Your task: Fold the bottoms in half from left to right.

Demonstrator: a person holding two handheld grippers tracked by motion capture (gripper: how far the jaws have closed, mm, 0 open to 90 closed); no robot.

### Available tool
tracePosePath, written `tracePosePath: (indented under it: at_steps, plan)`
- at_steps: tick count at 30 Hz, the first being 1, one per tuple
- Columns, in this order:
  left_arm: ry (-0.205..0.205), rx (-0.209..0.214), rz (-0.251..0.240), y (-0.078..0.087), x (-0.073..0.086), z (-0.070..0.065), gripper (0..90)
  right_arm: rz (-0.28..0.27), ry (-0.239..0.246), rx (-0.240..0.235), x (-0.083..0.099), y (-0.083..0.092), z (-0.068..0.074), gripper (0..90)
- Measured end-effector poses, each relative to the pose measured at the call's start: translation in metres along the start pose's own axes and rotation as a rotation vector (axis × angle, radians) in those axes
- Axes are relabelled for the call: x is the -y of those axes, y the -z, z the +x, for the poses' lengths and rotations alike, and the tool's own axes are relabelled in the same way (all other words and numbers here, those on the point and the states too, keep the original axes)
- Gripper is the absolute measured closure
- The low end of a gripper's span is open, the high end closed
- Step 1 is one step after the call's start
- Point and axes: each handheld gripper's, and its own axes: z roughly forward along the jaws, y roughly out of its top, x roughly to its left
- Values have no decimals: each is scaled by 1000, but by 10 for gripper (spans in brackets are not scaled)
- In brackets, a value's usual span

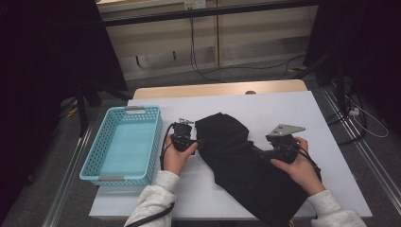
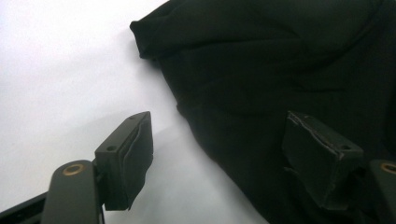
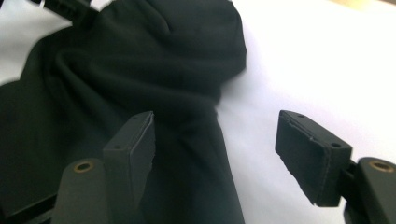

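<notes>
While the black cloth [image 1: 246,161] lies on the surface [image 1: 302,113], left claw [image 2: 219,154] and right claw [image 3: 217,154] straddle its opposite edges, both apart, nothing clamped.

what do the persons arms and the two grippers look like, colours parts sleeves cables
Both forearms wear light grey fleecy sleeves. The left gripper is a compact black body with a black cable looping beside the wrist. The right gripper is black too, topped by a grey three-cornered plate. Up close, each has two black jaws with flat rectangular pads and brass-coloured rivets.
</notes>
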Motion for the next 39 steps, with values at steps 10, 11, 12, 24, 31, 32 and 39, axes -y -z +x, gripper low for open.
tracePosePath:
  at_steps: [10,11,12,24,31,32,39]
  plan:
    - [28,-9,23,-13,-5,-1,452,12,-66,25,26,20,-14,285]
    - [28,-9,23,-13,-5,-1,498,12,-72,30,28,22,-15,286]
    - [37,-19,33,-12,-5,-2,571,12,-78,35,31,25,-16,286]
    - [103,19,13,6,4,22,874,32,-120,54,54,41,-24,293]
    - [121,2,-11,17,14,30,872,42,-143,26,62,48,-20,392]
    - [118,0,-13,17,14,29,872,45,-149,17,63,50,-20,429]
    - [116,3,-22,20,14,30,870,100,-180,-20,73,55,-16,514]
